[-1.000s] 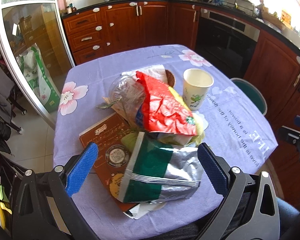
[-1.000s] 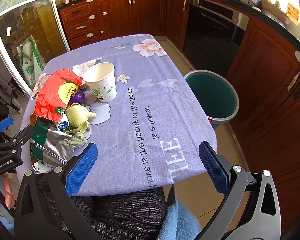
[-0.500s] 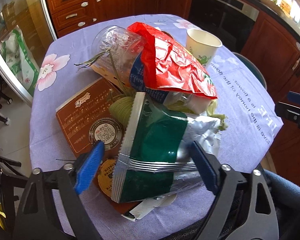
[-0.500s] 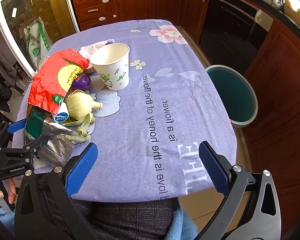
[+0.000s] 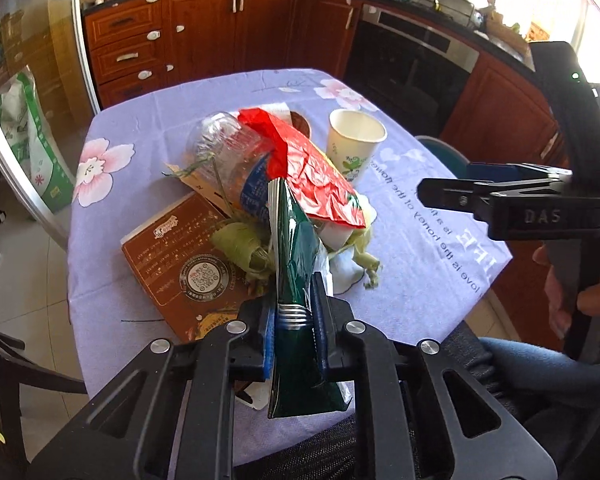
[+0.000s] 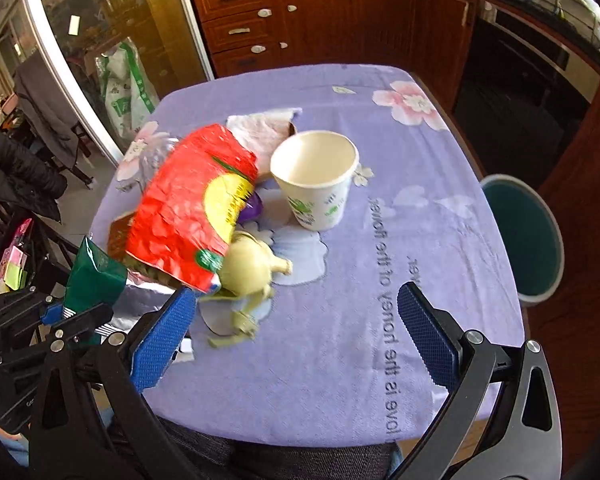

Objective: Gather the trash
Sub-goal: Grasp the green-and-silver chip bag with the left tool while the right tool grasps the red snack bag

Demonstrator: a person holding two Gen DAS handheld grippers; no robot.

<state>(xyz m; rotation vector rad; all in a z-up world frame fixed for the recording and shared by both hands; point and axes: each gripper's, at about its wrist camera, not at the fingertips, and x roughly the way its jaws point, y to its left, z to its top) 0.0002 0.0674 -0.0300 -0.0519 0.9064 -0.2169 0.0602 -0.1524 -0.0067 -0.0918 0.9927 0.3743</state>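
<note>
My left gripper (image 5: pixel 294 320) is shut on a green and silver foil bag (image 5: pixel 296 248), pinched edge-on and lifted off the pile; it also shows in the right wrist view (image 6: pixel 94 276). A red crinkled wrapper (image 5: pixel 312 172) lies over a crushed clear bottle (image 5: pixel 224 148). Green leaf wrappings (image 5: pixel 240 244) and a paper cup (image 5: pixel 354 144) sit beside them. My right gripper (image 6: pixel 296 332) is open and empty, near the pale leaf bundle (image 6: pixel 248 266) and the red wrapper (image 6: pixel 188 208).
A brown booklet (image 5: pixel 180 256) lies under the pile on the purple tablecloth (image 6: pixel 380 240). A teal waste bin (image 6: pixel 528 240) stands on the floor to the table's right. Wooden cabinets and an oven are behind. A dark chair is at the left.
My left gripper has closed on the green foil bag and raised it on edge. My right gripper has moved left, closer to the pile, still open.
</note>
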